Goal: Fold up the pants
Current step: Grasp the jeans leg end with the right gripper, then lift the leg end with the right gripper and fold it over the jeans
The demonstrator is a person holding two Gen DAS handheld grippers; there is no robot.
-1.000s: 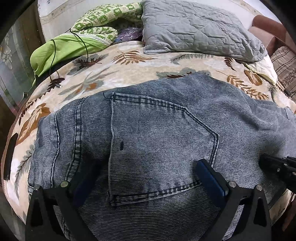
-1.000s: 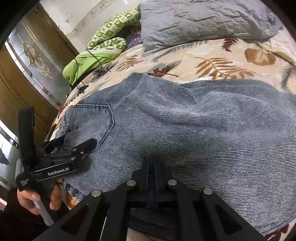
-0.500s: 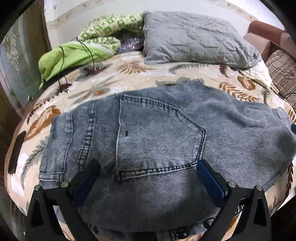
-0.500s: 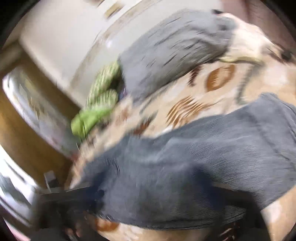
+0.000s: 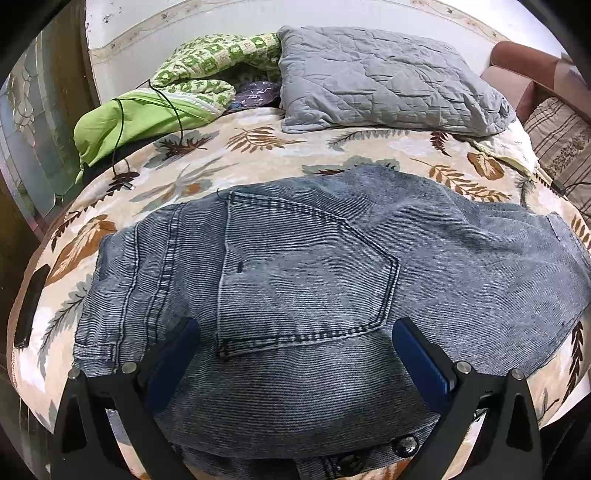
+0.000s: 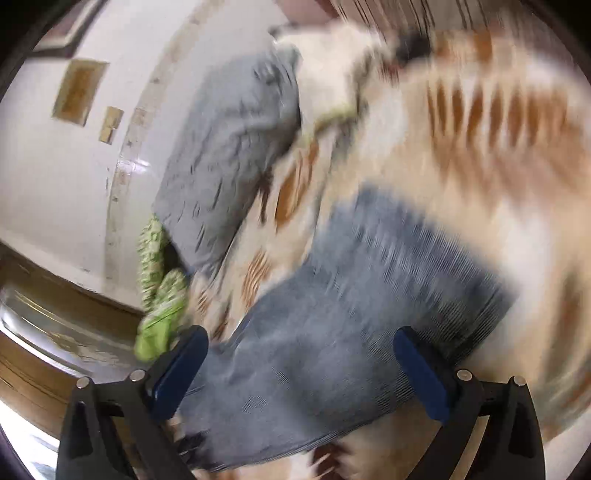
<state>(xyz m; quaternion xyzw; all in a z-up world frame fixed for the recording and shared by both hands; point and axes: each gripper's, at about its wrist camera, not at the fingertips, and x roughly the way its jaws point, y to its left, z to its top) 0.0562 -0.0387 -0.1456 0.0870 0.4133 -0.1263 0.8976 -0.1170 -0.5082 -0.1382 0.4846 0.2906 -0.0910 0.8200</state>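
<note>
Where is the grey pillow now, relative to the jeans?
In the left wrist view, the grey pillow lies at the far end of the bed, beyond the jeans and apart from them, with the green patterned cloth just to its left.

White wall (image 5: pixel 122 33) behind leaf-print bed (image 5: pixel 295 155)

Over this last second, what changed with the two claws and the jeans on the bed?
The right claw went from shut to open, letting go of the jeans, and swung away, its view now blurred. The left claw drew back, showing more of the jeans. It stayed open; jeans, grey pillow and green blanket kept their places.
</note>
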